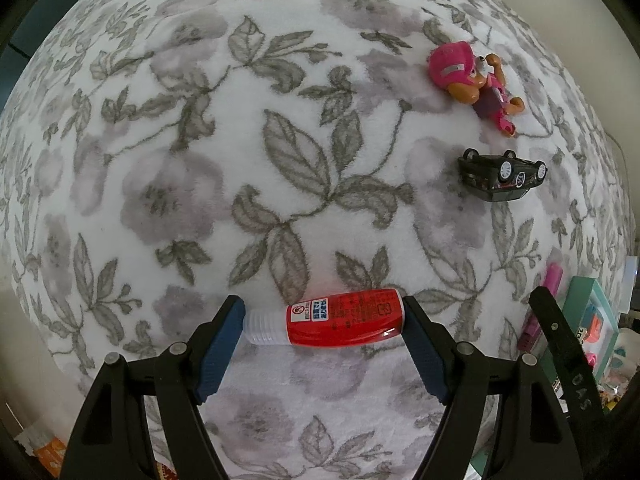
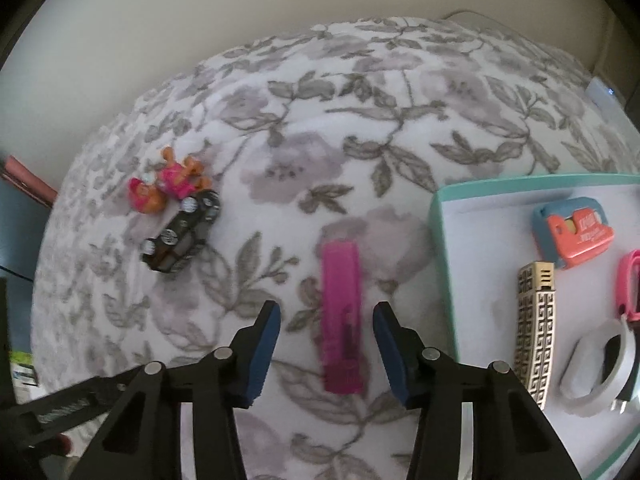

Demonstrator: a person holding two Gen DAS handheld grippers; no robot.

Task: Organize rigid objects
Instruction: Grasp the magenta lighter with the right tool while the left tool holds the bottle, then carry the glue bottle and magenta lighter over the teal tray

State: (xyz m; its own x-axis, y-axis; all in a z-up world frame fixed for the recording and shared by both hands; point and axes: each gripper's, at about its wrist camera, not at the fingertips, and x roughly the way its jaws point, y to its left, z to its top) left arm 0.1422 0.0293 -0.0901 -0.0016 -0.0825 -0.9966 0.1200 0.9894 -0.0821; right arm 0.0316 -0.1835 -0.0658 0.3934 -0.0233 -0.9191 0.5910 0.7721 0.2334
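A red bottle with a clear cap [image 1: 332,317] lies sideways on the floral blanket [image 1: 280,152], between the fingertips of my left gripper [image 1: 324,312]. The blue pads touch its two ends. A pink flat case [image 2: 342,316] lies lengthwise on the blanket between the open fingers of my right gripper [image 2: 326,328], not touching them. A pink toy dog figure [image 1: 474,80] and an overturned black toy car [image 1: 500,176] lie at the right of the left wrist view; the figure [image 2: 168,186] and car [image 2: 182,236] also show at left in the right wrist view.
A teal-rimmed tray [image 2: 440,248] at the right holds an orange and blue tape dispenser [image 2: 572,232], a gold patterned clip [image 2: 534,328], a white ring [image 2: 596,372] and a pink item [image 2: 628,284]. A wall lies behind the blanket.
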